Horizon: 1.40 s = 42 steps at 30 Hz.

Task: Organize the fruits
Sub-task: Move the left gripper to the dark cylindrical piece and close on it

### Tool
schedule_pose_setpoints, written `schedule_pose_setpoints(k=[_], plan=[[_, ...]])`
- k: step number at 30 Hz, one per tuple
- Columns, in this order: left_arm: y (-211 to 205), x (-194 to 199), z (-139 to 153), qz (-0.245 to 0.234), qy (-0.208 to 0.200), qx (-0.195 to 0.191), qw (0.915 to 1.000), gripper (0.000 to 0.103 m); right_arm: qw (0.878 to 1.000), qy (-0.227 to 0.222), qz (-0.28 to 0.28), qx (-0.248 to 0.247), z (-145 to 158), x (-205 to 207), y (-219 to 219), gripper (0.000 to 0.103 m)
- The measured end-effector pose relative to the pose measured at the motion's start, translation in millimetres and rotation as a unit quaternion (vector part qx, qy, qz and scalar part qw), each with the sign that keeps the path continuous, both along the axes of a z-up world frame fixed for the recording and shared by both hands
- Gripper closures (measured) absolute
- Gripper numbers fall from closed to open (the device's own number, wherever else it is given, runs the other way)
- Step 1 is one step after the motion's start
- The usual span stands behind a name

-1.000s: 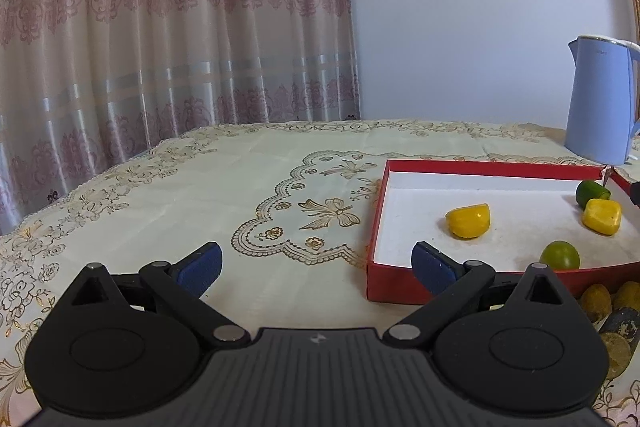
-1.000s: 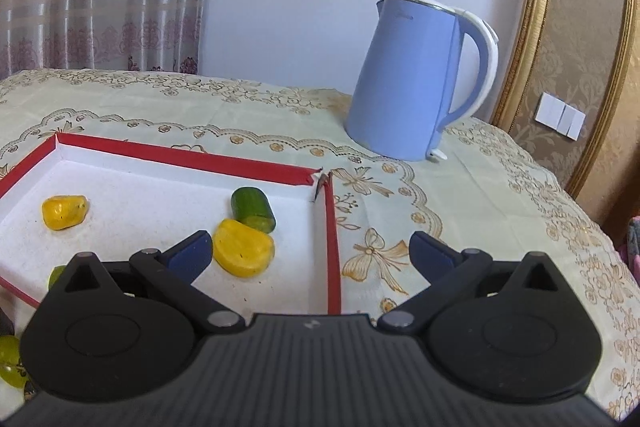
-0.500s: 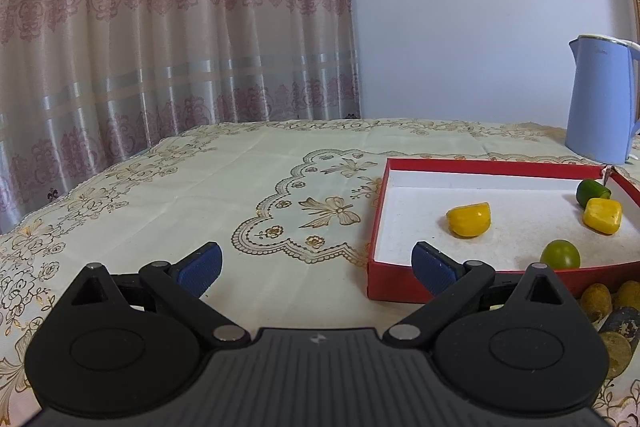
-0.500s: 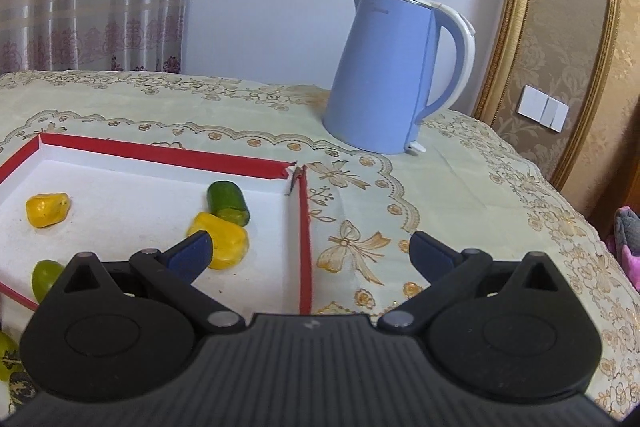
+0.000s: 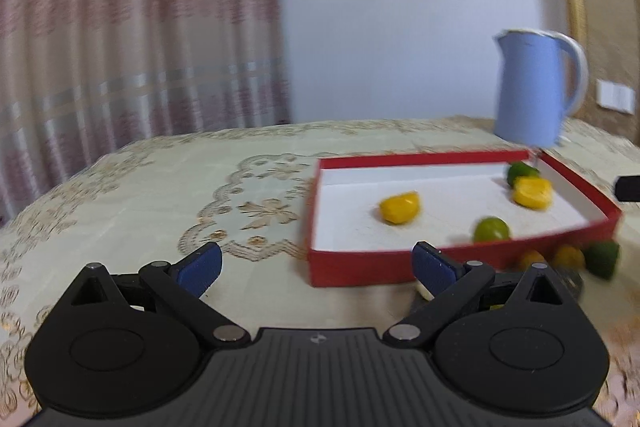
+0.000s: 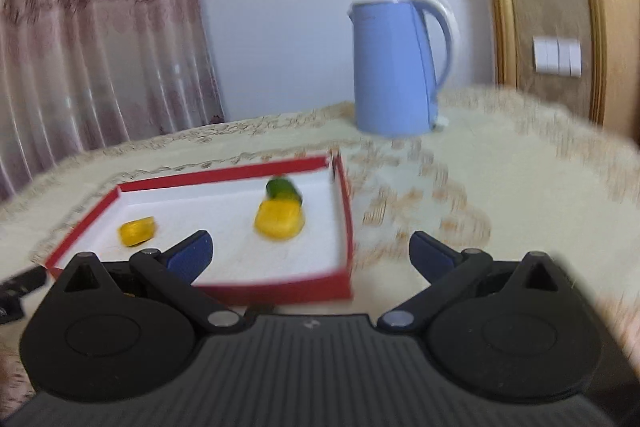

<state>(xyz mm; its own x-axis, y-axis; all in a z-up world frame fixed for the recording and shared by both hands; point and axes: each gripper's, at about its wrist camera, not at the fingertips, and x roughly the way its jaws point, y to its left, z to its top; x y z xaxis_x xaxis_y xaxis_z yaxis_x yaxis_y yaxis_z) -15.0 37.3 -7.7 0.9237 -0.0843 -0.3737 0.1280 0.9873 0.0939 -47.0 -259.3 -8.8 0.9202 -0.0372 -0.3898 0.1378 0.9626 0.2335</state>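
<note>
Both views are motion-blurred now; half a second ago they were sharp. Your left hand-held gripper [image 5: 316, 263] has swung right: the blue kettle [image 5: 532, 89] and more of the red tray [image 5: 360, 267] come fully into view, plus loose fruits [image 5: 568, 257] on the table [image 5: 160, 195] just beyond the tray's near wall. Its jaws stay wide, empty. Your right hand-held gripper [image 6: 310, 253] has pulled back and risen; the tray [image 6: 280, 291] now sits farther off, whole. Jaws wide, nothing held. Inside the tray: yellow fruit [image 6: 280, 219] touching the green fruit [image 6: 283, 189] at far right, another yellow piece [image 6: 137, 231] at left.
</note>
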Motion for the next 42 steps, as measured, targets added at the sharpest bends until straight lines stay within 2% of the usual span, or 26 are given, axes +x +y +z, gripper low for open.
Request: schedule_pose_setpoints(k=[4, 10, 17, 21, 26, 30, 31, 32, 35, 37, 41, 42], plan=[[-12.3, -5.0, -1.4, -0.047, -0.002, 0.024, 0.9986, 0.001, 1.000, 0.012, -0.011, 0.010, -17.8, -1.8, -5.0, 0.000], [-29.8, 8.4, -0.9, -0.070, 0.030, 0.000, 0.9971, 0.001, 0.998, 0.052, -0.016, 0.042, -29.2, 8.3, -16.2, 0.000], [-37.4, 28.6, -5.9, -0.017, 0.062, 0.009, 0.9979, 0.001, 0.996, 0.046, -0.012, 0.075, -32.6, 4.8, -24.6, 0.000], [-28.0, 29.5, -8.5, -0.013, 0.080, 0.013, 0.9966, 0.001, 0.996, 0.045, -0.012, 0.079, -32.3, 5.2, -25.4, 0.000], [-31.0, 21.7, -11.4, 0.006, 0.069, 0.069, 0.9953, 0.001, 0.995, 0.042, -0.010, 0.086, -32.5, 4.4, -27.6, 0.000], [-41.6, 27.7, -17.5, -0.005, 0.078, 0.083, 0.9935, 0.003, 0.995, 0.041, -0.010, 0.087, -32.5, 4.2, -27.9, 0.000], [-43.7, 27.4, -18.2, -0.010, 0.079, 0.088, 0.9929, 0.007, 0.995, 0.040, -0.009, 0.089, -32.5, 4.3, -28.2, 0.000], [-44.5, 26.4, -18.0, -0.015, 0.075, 0.091, 0.9929, 0.007, 0.995, 0.039, -0.006, 0.091, -32.7, 4.1, -28.6, 0.000], [-41.6, 28.3, -18.0, -0.016, 0.082, 0.081, 0.9932, 0.008, 0.995, 0.031, 0.011, 0.097, -32.4, 3.6, -28.9, 0.000], [-36.8, 32.8, -18.6, -0.013, 0.097, 0.065, 0.9930, 0.020, 0.995, 0.028, 0.017, 0.097, -31.9, 2.9, -27.7, 0.000], [-30.0, 32.3, -18.2, -0.030, 0.108, 0.032, 0.9932, 0.037, 0.995, 0.017, 0.006, 0.100, -30.8, -1.9, -30.0, 0.000], [-30.5, 31.2, -18.2, -0.038, 0.107, 0.030, 0.9931, 0.046, 0.995, 0.007, 0.009, 0.101, -29.9, -6.2, -30.7, 0.000]])
